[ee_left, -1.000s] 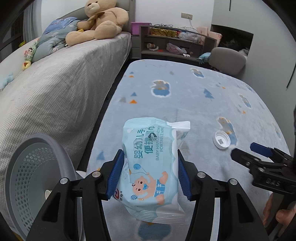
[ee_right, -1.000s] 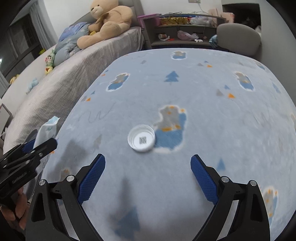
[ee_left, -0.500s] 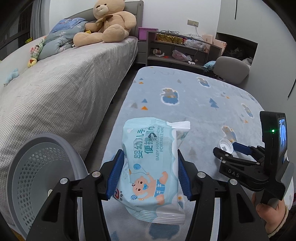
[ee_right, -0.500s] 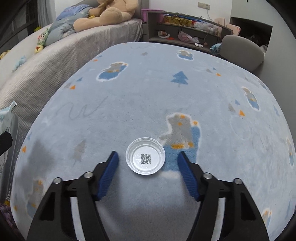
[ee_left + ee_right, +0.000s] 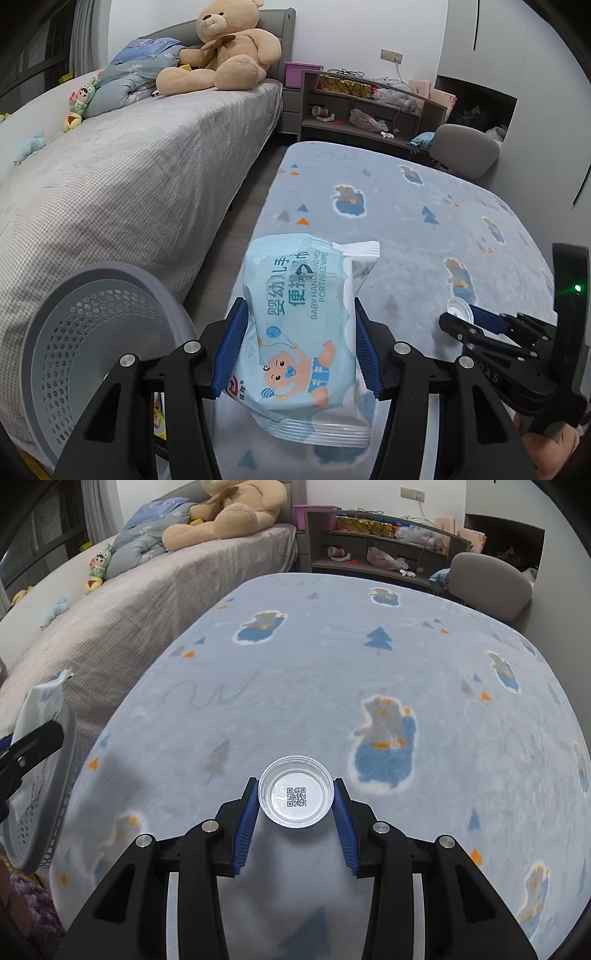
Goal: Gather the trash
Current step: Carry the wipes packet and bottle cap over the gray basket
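Note:
A light-blue pack of baby wipes (image 5: 306, 332) hangs above the carpet, with my left gripper (image 5: 299, 310) shut on its sides. The pack (image 5: 37, 701) also shows at the left edge of the right wrist view. A grey perforated trash basket (image 5: 92, 332) stands just left of the pack, beside the bed. A small white plastic lid (image 5: 295, 797) with a QR code lies open side up on the blue carpet. My right gripper (image 5: 295, 781) is closing its jaws on the lid, and both blue pads touch its rim. From the left wrist view, this gripper (image 5: 461, 321) sits low at the right.
A grey bed (image 5: 129, 177) with a teddy bear (image 5: 221, 48) and soft toys runs along the left. The blue patterned carpet (image 5: 369, 664) covers the floor. A cluttered low shelf (image 5: 362, 107) and a grey chair (image 5: 465, 147) stand at the far end.
The right gripper's jaws have closed from wide apart onto the white lid. The left gripper has risen a little with the wipes pack, still shut on it.

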